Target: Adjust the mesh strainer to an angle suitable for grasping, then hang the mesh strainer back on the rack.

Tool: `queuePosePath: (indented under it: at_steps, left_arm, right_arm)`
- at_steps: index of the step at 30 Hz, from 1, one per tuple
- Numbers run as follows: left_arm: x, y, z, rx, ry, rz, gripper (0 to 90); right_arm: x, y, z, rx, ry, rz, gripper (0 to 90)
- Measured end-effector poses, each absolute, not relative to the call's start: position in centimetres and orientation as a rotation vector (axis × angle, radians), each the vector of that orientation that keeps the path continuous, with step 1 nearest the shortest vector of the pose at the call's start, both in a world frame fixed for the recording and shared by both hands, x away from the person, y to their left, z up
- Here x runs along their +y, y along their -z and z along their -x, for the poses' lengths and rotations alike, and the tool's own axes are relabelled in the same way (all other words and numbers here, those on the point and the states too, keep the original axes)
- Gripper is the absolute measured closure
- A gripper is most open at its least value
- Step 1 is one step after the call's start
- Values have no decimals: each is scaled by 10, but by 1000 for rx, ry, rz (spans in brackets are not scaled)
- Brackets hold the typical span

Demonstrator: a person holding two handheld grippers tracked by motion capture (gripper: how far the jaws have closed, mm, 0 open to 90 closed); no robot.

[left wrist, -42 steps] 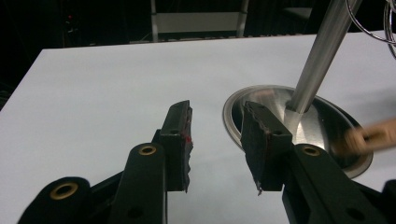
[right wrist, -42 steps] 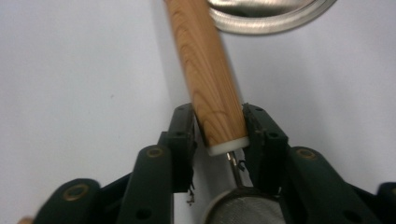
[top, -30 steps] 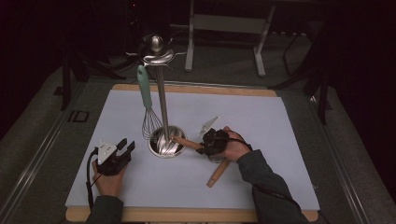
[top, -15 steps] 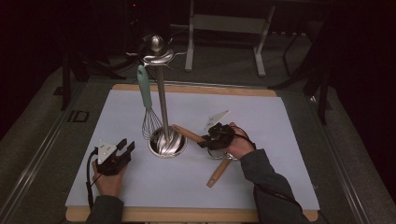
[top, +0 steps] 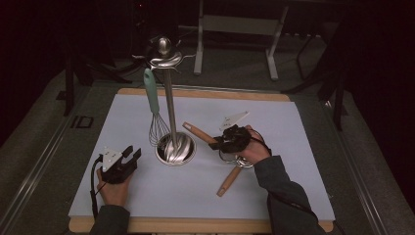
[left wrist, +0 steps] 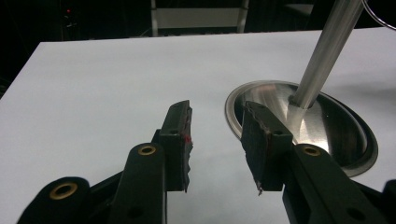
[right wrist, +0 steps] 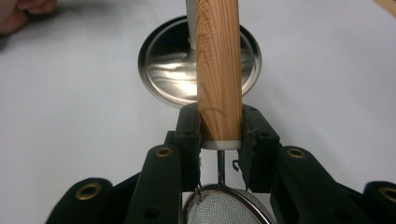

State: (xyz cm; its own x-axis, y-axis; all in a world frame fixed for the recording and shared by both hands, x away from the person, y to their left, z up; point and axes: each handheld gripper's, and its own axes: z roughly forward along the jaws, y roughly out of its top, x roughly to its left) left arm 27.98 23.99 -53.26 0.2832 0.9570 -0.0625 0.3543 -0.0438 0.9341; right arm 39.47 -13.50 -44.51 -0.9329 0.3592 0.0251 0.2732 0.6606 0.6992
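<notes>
— From above, what's on the tabletop (top: 293, 196)?

— A pale sheet (top: 147, 196) covers it. On that stands a polished metal stand (top: 170, 112) with a round dished base and a slim pole, curled hooks at the top. A wire whisk (top: 155, 115) with a mint-green handle hangs from one hook, its balloon just above the base.

— And the hands?

— The left tongs (top: 131, 155) rest on the sheet just left of the base, spread, holding nothing. The right tongs (top: 219, 143) pinch a wooden-handled strainer (top: 198, 133), its handle angled toward the base. A second wooden handle (top: 229, 180) lies beside the right hand (top: 252, 152).

— Looking along the left tongs?

— Two black ribbed jaws of the left tongs (left wrist: 215, 140) stand apart over the bare sheet (left wrist: 107, 79). The stand (left wrist: 322, 116) gleams just ahead to the right.

— And along the right tongs?

— The right tongs (right wrist: 221, 126) are pressed against the round, grained wooden handle of the strainer (right wrist: 218, 70), at its metal collar. Fine wire mesh in a steel rim sits below the jaws. The handle points at the mirror-bright base of the stand (right wrist: 168, 65).
</notes>
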Motion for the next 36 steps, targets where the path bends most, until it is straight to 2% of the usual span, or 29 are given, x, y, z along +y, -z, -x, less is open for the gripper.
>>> queuePosePath:
  at_steps: [28,36]
  left_arm:
    - [239,534,-281,1239,-781,-1602,627]
    - [239,534,-281,1241,-782,-1603,622]
  right_arm:
    - [-154,405,-394,2581,-1425,-558,715]
    - [-157,402,-392,2539,-1476,-567,715]
